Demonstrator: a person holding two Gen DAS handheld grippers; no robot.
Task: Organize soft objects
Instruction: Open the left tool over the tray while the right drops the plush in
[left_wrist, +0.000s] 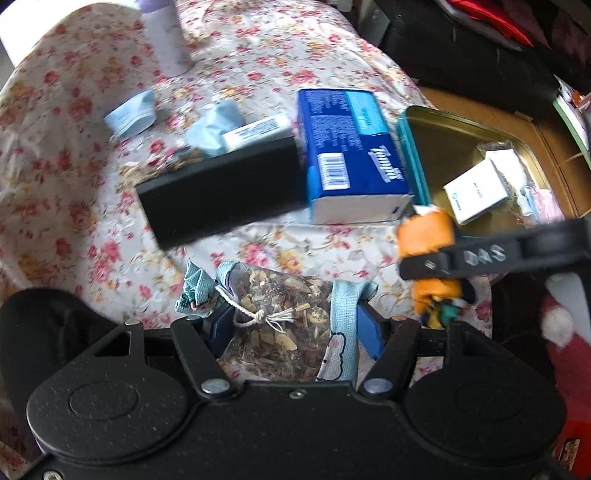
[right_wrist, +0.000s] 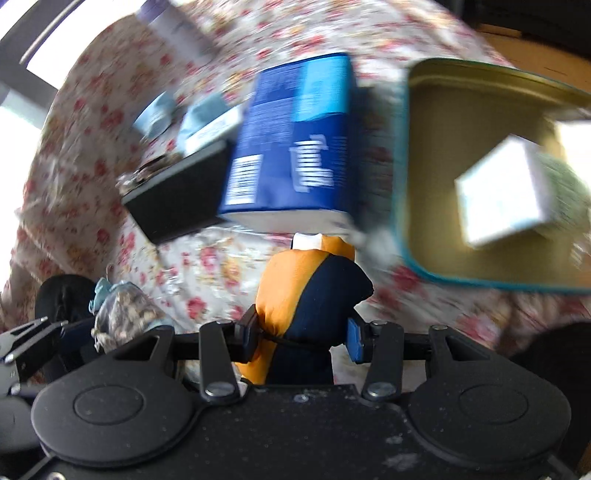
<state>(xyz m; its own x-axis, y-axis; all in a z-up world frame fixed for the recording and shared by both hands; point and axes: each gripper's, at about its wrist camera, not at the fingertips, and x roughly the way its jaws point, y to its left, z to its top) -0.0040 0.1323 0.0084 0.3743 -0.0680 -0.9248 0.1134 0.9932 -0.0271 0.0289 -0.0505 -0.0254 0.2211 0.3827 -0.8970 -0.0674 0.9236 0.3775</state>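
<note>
My left gripper (left_wrist: 291, 328) is shut on a clear sachet of dried herbs (left_wrist: 280, 325) with light blue cloth ends, held above the floral cloth. It also shows in the right wrist view (right_wrist: 125, 314). My right gripper (right_wrist: 301, 338) is shut on an orange and navy soft pouch (right_wrist: 310, 291), also seen in the left wrist view (left_wrist: 428, 236). An open teal tin (right_wrist: 406, 166) with a gold inside lies ahead to the right and holds a white box (right_wrist: 498, 192). The tin also shows in the left wrist view (left_wrist: 413, 162).
A blue tissue pack (left_wrist: 351, 147) and a black box (left_wrist: 221, 192) lie mid-table on the floral cloth (left_wrist: 258, 44). Light blue packets (left_wrist: 133, 114) lie behind them. A pale bottle (left_wrist: 170, 37) stands at the back. Dark clutter sits beyond the table's right edge.
</note>
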